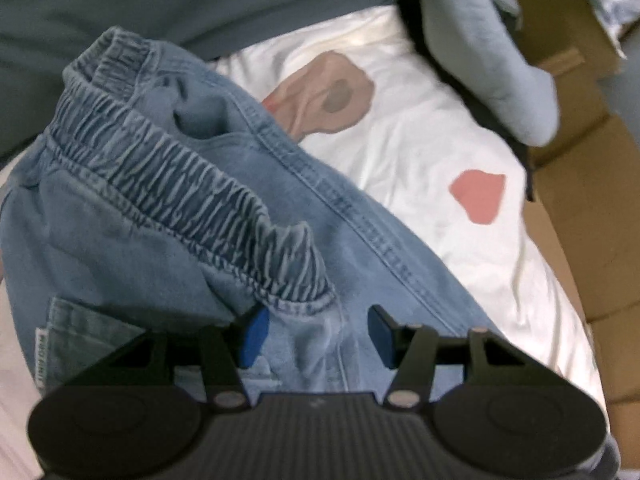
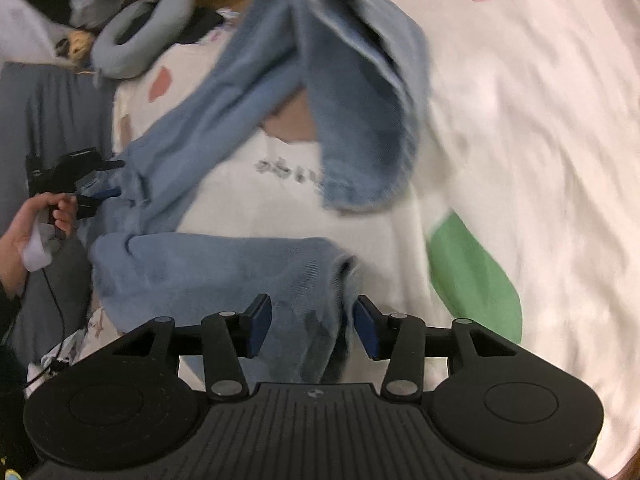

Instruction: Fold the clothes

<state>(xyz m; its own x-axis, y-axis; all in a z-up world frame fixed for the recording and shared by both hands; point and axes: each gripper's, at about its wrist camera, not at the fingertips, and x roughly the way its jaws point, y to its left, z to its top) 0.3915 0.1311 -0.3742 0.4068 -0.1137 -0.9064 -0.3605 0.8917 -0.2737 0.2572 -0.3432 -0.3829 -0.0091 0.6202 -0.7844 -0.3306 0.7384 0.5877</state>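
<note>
Upper jeans [image 2: 340,52] leg motion-blurred

1. A small white tag [image 1: 41,354] is sewn to the edge of the back pocket on the jeans [image 1: 168,216]. It carries a line of dark capital letters running along its length, too blurred to read.
2. The white bedsheet [image 2: 520,128] has a short line of dark printed characters [image 2: 288,172] showing between the two jean legs. They are smeared and partly covered by the denim, so I cannot make them out.
</note>
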